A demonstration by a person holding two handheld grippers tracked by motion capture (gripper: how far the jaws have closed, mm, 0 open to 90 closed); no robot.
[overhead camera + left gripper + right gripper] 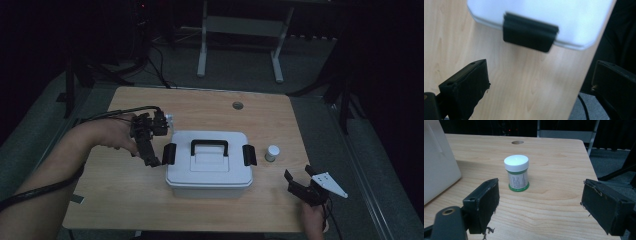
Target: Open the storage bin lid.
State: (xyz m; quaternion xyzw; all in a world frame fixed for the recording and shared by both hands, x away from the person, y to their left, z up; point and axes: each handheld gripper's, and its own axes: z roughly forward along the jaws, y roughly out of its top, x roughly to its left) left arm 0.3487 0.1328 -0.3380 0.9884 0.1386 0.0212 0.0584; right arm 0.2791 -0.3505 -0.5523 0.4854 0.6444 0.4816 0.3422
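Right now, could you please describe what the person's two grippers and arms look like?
Both grippers are black, each with two blocky, rectangular jaws whose pads look frayed at the edges. The left gripper trails a black cable along a bare forearm; no sleeve is visible. The right gripper carries a pale grey three-cornered plate on top.

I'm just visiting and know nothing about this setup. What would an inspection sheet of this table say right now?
Surface: wooden table, with a round hole near the far edge.
Job's things: white box, lid on, black handle on top, black latch at each end; small white-capped jar upright, to the right of the box.
Clutter: nothing seen.
Grippers: left claw open, beside the box's left latch; right claw open, facing the jar, apart from it.
Cables: black cable trails along the left forearm.
Surroundings: dark room, white desk frame behind.
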